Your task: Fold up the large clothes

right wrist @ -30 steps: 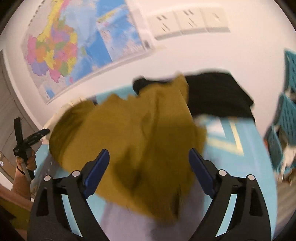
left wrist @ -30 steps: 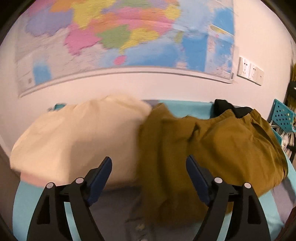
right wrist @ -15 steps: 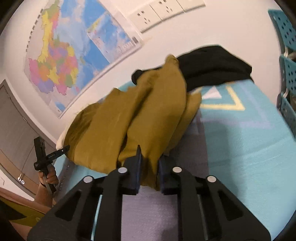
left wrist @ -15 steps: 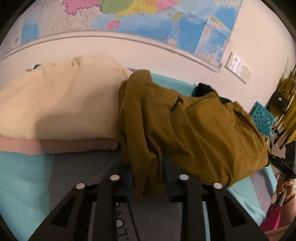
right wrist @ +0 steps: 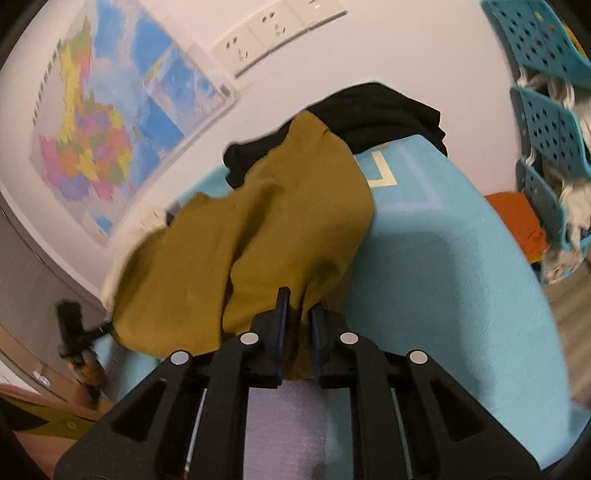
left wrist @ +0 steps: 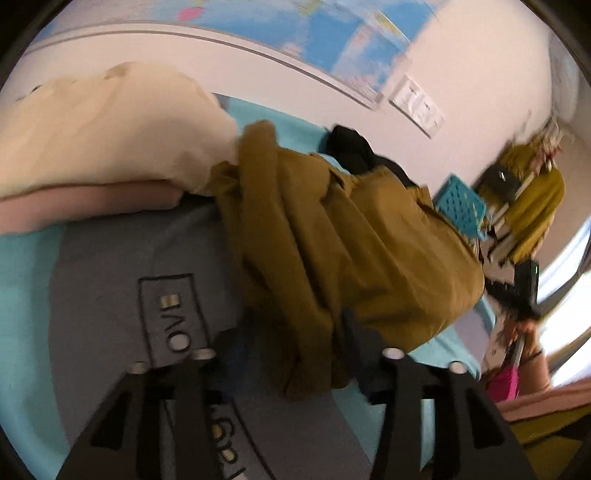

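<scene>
The right gripper (right wrist: 297, 317) has its jaws clamped on the mustard garment (right wrist: 280, 225). Only the left wrist view shows the left gripper (left wrist: 291, 343): jaws opening, a fold of garment (left wrist: 343, 240) lying between them, cream cloth (left wrist: 110, 129) beyond-left.

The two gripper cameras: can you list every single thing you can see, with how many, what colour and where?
mustard garment: one, mustard brown, bunched on the mat in front of both grippers
black garment: one, black, behind the mustard one by the wall
cream garment: one, cream, folded on top of the pink one
pink garment: one, pale pink, under the cream one
mat: one, turquoise and grey, under the clothes
map: one, many colours, on the wall
wall sockets: a white row, beside the map
baskets: turquoise, stacked at the mat's far end
left gripper: one, black, jaws opening with mustard cloth between them
right gripper: one, black, shut on mustard cloth
</scene>
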`<act>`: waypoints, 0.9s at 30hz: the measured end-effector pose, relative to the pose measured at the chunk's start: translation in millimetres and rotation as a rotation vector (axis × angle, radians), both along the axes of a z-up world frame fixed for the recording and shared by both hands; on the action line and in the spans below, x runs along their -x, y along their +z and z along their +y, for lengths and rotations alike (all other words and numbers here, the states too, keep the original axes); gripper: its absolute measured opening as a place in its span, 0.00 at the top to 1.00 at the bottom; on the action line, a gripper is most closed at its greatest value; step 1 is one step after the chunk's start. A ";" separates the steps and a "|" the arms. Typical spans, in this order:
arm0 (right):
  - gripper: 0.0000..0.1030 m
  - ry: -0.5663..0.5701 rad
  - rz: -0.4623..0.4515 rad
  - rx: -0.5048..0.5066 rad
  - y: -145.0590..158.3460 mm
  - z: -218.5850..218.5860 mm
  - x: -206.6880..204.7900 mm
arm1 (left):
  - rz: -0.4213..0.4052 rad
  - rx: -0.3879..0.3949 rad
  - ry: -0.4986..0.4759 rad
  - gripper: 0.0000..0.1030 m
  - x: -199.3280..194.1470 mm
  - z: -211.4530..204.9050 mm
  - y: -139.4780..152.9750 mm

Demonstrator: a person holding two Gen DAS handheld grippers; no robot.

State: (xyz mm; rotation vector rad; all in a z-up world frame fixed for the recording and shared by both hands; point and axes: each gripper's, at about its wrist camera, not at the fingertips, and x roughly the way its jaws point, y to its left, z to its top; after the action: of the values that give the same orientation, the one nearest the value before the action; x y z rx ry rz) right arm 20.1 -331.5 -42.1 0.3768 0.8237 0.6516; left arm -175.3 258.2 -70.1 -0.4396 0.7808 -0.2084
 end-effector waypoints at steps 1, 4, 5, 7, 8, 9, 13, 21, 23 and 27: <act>0.87 -0.002 -0.004 -0.008 1.1 -1.0 1.9 | -0.005 0.020 -0.003 0.47 2.0 1.5 -0.9; 0.87 0.005 -0.029 0.012 5.9 1.9 10.1 | 0.009 -0.013 -0.017 0.45 6.9 -4.7 -2.9; 0.87 0.004 -0.028 0.006 6.0 1.5 10.4 | 0.014 -0.014 -0.013 0.45 6.9 -5.1 -3.5; 0.87 0.000 -0.019 -0.013 4.6 -0.9 10.0 | 0.013 0.025 -0.010 0.55 6.0 -0.9 -3.8; 0.87 -0.002 -0.018 -0.014 2.9 -1.2 9.6 | 0.008 0.050 -0.013 0.60 8.0 1.6 -4.4; 0.87 -0.005 -0.017 -0.018 2.4 -0.9 9.6 | 0.007 0.071 -0.015 0.62 6.4 2.8 -5.1; 0.86 -0.008 -0.009 -0.034 0.1 -2.5 8.1 | 0.010 0.099 0.003 0.61 8.9 5.4 -6.0; 0.85 -0.008 -0.004 -0.050 -1.7 -4.2 7.8 | -0.035 0.132 0.022 0.77 20.8 3.1 2.5; 0.85 -0.008 -0.003 -0.056 -2.4 -4.7 8.3 | -0.033 0.121 0.058 0.77 22.7 7.5 2.4; 0.83 -0.011 -0.001 -0.059 -2.8 -4.2 9.6 | 0.018 0.080 0.061 0.67 14.4 1.9 -2.6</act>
State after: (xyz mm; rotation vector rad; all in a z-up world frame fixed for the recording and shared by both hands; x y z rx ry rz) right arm 10.5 -335.7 -44.9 0.4338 0.8028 0.6668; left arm -189.7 260.1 -72.7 -0.5407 0.7780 -0.1793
